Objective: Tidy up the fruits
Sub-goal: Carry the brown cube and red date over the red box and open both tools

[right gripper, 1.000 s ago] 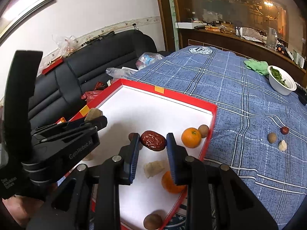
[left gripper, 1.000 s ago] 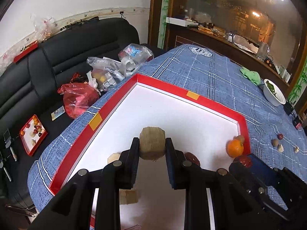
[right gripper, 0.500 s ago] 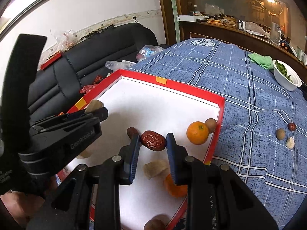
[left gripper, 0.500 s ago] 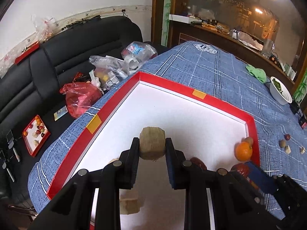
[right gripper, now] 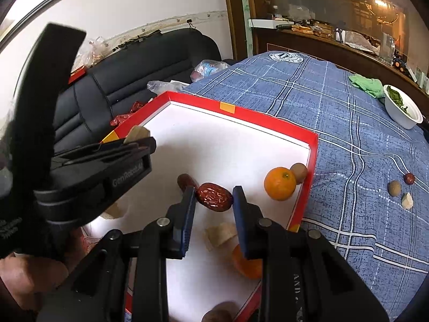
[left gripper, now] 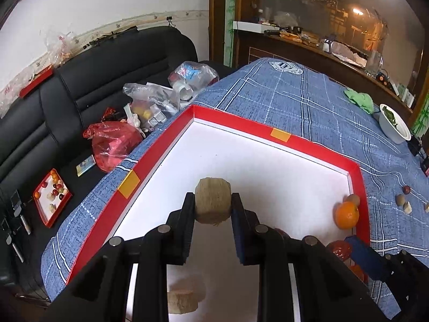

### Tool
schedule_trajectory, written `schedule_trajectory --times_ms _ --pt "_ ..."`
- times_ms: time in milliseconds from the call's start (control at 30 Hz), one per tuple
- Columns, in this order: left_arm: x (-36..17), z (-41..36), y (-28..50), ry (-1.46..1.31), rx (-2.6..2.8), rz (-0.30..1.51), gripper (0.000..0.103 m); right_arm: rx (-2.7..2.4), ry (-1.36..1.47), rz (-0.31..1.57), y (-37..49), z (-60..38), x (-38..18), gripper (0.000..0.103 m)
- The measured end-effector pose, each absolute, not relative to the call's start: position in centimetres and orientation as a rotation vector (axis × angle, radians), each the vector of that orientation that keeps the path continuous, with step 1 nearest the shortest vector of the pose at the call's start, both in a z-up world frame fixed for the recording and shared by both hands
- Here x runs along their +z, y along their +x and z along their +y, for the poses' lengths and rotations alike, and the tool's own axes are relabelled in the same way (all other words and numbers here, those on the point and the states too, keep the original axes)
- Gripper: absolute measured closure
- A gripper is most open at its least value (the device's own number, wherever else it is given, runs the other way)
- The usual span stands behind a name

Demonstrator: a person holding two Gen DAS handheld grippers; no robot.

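Item: left gripper (left gripper: pixel 213 208), fingers clenched on a tan, rough-skinned blocky fruit piece (left gripper: pixel 212 203), held above the white floor of the red-rimmed shallow tray (left gripper: pixel 316 145).
Item: right gripper (right gripper: pixel 214 198), fingers grasping a wrinkled red date (right gripper: pixel 214 196) over the same tray.
Handling note: lower each close to bare floor before release, clear of the orange tangerine (right gripper: pixel 280 183), so nothing rolled.

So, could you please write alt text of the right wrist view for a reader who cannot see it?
The right gripper holds a wrinkled red date above a red-rimmed white tray on a blue plaid cloth. In the tray lie an orange and pale chunks; at left, the left gripper holds a tan chunk.
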State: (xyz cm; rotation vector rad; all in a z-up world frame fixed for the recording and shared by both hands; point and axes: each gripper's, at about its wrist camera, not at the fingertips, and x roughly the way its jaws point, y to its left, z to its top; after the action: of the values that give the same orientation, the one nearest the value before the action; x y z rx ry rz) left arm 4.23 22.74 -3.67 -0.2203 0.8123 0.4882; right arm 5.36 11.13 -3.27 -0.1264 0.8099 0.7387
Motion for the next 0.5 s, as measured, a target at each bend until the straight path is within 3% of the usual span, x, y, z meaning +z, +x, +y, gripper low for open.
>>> schedule_trajectory --times_ms 100,167,233,267,300,500 --pt "-3.8 22.8 4.4 -0.235 0.468 0.825 0.071 0.742 -0.132 0.816 5.4 11.2 -3.3 0.072" --pt "-3.6 22.6 4.2 -0.21 0.496 0.82 0.046 0.739 -0.125 0.809 5.4 11.0 -3.3 0.072" --pt "-3.1 22.2 3.6 -0.198 0.498 0.776 0.046 0.736 -0.12 0.817 5.5 10.8 -3.3 0.068" --pt "-2.8 22.0 3.4 -0.194 0.496 0.765 0.045 0.731 -0.128 0.823 5.6 10.7 -3.4 0.059" --pt "-2.6 21.8 3.3 -0.193 0.499 0.763 0.045 0.727 -0.13 0.822 5.6 10.5 -3.4 0.04" --pt "-1.2 20.0 3.2 -0.186 0.462 0.715 0.045 0.729 -0.082 0.797 5.5 8.6 -2.7 0.038"
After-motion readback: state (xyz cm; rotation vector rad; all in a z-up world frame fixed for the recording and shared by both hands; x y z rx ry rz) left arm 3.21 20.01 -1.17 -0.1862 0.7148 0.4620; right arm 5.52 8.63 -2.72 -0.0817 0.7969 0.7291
